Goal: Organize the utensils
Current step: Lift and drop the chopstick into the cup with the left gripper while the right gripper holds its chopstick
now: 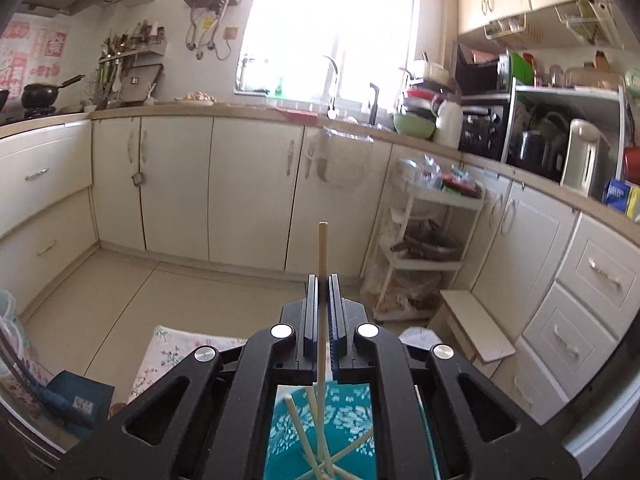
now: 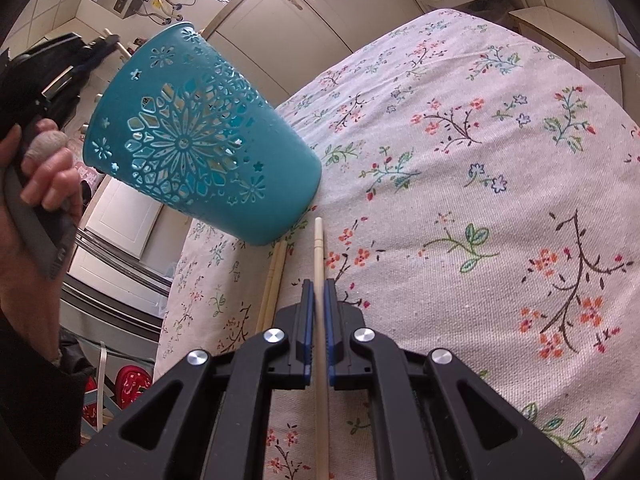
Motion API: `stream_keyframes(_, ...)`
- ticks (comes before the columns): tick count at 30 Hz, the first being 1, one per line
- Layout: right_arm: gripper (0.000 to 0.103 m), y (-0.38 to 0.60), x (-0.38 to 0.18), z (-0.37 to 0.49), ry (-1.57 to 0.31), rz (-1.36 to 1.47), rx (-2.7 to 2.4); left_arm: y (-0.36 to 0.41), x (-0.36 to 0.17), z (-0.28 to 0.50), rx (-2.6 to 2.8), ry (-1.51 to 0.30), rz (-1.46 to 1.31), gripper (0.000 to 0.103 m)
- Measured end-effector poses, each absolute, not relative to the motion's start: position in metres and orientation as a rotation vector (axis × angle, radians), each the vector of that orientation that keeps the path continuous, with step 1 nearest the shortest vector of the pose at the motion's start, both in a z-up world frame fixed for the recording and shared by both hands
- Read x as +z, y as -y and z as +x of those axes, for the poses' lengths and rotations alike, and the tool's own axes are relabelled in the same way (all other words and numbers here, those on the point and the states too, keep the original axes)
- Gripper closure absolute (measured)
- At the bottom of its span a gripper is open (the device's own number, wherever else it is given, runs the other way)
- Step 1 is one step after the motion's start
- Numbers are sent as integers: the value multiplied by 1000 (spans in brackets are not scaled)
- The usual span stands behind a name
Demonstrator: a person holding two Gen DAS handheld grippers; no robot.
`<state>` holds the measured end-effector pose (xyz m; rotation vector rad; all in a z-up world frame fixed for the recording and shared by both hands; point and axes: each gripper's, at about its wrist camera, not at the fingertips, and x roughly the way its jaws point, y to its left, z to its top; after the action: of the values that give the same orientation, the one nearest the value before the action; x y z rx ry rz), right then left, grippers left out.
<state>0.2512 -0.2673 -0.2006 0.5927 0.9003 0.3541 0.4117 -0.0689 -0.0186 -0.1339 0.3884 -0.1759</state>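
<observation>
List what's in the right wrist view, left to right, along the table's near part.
Person's hand on the left gripper → teal holder → two loose chopsticks → chopstick in the right gripper → floral tablecloth.

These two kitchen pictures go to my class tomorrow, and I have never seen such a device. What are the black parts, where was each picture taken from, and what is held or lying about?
No robot here: a person holds a black two-finger tool in each hand, with a camera on each looking along its fingers.

The left-wrist picture looks across the kitchen. The left tool is shut on one chopstick; below it more chopsticks stand in the teal holder.

The right-wrist picture looks down at a table under a flowered cloth. The right tool is shut on another chopstick. Two more chopsticks lie on the cloth beside it. At left, the person's hand grips the left tool's handle.
</observation>
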Motion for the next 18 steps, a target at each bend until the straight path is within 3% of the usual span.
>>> stream_keyframes(7, 97, 268, -201, 250, -900, 597, 355, 81, -58, 389, -196, -496, -15, 96)
stream_keyframes(10, 97, 268, -201, 250, -899, 594, 353, 68, -61, 368, -170, -503, 0, 76)
stream_keyframes(12, 97, 268, -200, 250, -898, 593, 352, 48, -59, 347, -129, -485, -19, 51)
stream_keyframes(15, 97, 268, -200, 250, -898, 589, 352, 20, -63, 324, -80, -486, -64, 40)
stream_keyframes(18, 94, 263, -197, 249, -895, 557, 348, -13, -89, 311, -30, -573, -122, 37)
